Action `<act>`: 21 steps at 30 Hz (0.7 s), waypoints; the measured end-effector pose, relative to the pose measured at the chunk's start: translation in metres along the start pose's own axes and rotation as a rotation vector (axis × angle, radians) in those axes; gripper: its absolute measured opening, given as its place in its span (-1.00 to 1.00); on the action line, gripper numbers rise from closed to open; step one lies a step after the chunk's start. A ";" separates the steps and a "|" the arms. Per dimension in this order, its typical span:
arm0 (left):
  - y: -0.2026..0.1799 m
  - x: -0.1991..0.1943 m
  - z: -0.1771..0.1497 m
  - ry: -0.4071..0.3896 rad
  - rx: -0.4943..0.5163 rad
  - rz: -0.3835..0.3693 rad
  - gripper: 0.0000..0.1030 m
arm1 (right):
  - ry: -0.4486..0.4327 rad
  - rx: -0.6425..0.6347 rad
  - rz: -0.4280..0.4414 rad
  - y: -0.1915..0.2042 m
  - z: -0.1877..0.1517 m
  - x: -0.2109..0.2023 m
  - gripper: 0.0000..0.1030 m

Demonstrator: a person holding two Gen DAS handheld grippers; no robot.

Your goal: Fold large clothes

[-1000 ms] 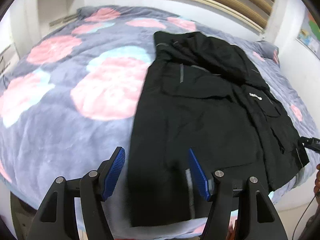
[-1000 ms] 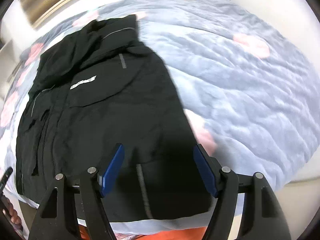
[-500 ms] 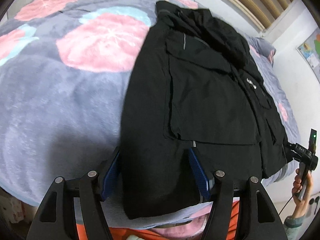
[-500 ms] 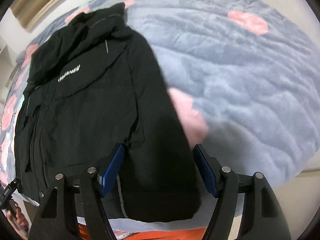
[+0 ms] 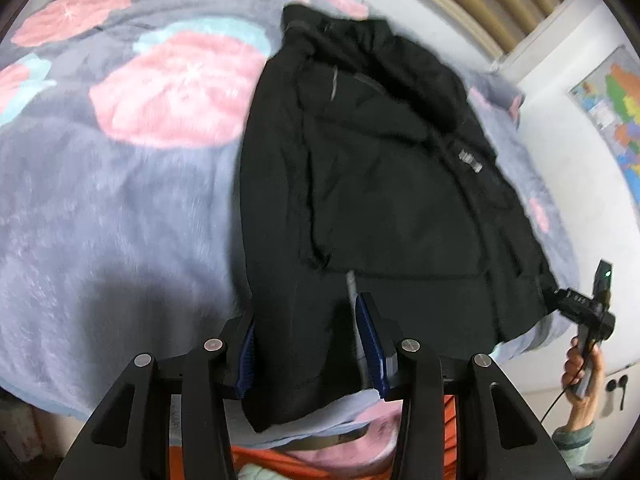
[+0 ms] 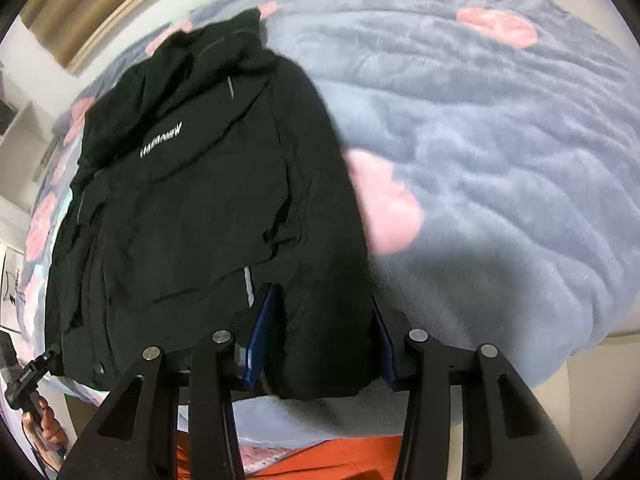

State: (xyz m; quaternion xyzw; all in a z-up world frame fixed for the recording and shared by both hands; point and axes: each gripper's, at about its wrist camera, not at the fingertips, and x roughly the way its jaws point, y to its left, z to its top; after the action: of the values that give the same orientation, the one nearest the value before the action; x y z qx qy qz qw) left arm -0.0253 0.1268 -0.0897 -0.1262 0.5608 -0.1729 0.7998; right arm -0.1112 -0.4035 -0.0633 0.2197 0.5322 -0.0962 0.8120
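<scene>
A large black jacket (image 5: 384, 184) lies spread on the bed, collar at the far end and hem toward me. It also shows in the right wrist view (image 6: 192, 208), with a white chest logo. My left gripper (image 5: 306, 346) is partly closed, its blue pads on either side of the jacket's left bottom corner. My right gripper (image 6: 322, 336) is partly closed the same way, its pads on either side of the right bottom corner. The hem fabric fills both gaps. In neither view can I tell whether the pads pinch the cloth.
The jacket lies on a grey-blue plush blanket (image 5: 100, 200) with pink blobs, also in the right wrist view (image 6: 500, 160). The bed's near edge is just below both grippers. A white wall (image 5: 572, 92) with a map stands at right. Orange fabric (image 6: 320, 460) shows below.
Both grippers have moved down and forward onto the jacket's hem corners. Their jaws have narrowed from wide open to partly closed around the fabric.
</scene>
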 end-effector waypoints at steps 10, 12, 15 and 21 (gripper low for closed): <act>0.016 0.008 -0.009 0.026 -0.053 -0.057 0.06 | 0.018 -0.043 -0.057 0.009 0.003 0.017 0.17; 0.017 0.012 -0.009 0.015 -0.062 -0.056 0.05 | 0.015 -0.038 -0.054 0.008 0.002 0.018 0.17; 0.011 0.008 -0.009 -0.019 -0.055 -0.045 -0.43 | -0.014 -0.036 -0.037 0.009 -0.001 0.007 -0.22; -0.003 -0.025 0.000 -0.113 0.003 -0.125 -0.74 | -0.049 -0.078 -0.005 0.020 0.003 -0.004 -0.25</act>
State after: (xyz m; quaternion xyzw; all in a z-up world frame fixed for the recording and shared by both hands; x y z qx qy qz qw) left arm -0.0332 0.1343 -0.0675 -0.1693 0.5055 -0.2157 0.8181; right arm -0.1026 -0.3880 -0.0537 0.1840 0.5160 -0.0827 0.8325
